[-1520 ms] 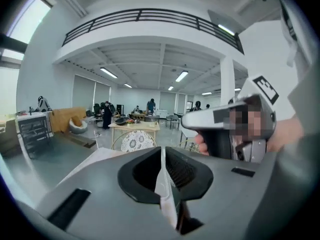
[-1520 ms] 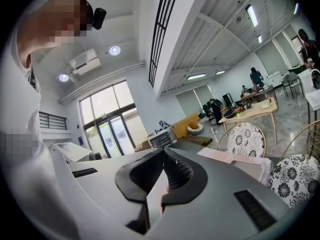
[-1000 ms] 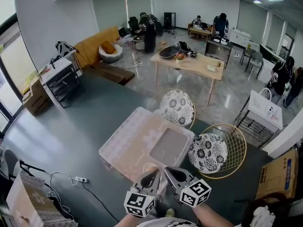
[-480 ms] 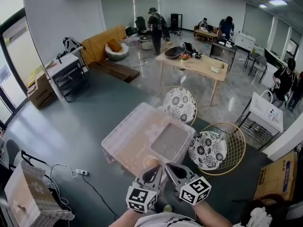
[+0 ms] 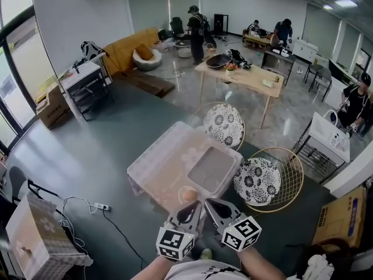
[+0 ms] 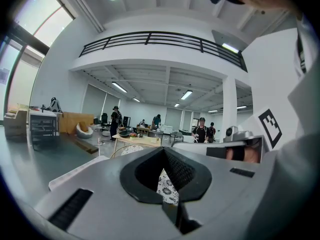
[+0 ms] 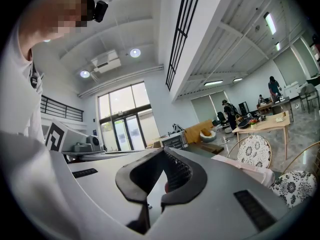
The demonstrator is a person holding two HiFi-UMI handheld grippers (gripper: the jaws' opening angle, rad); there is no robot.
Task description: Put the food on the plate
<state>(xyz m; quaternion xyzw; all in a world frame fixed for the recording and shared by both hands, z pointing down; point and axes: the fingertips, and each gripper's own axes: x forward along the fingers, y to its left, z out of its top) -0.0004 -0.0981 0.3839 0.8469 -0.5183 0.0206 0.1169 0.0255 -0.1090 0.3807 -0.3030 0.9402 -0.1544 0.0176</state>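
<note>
The small round peach-coloured item sits at the near edge of the low table draped in a pale pink cloth, just ahead of your two grippers; it is too blurred to tell whether it is the food alone or food in a dish. Right behind it on the same cloth lies a shallow grey rectangular tray. Your left gripper hovers just short of the item with its jaws pressed together and nothing between them; its own view shows the tips meeting with only a patterned cushion visible through the hollow below. Your right gripper is close beside it, apart from the item, and its jaws also meet at the tips with nothing gripped. Beyond the table's far corner stands a gold wire-frame chair with a black-and-white floral cushion, and a second one like it stands to the right of the tray. Farther back is a light wooden table with several people around the room behind it. A white power strip lies on the dark floor to your left, and a brown cardboard box stands at the right.
</note>
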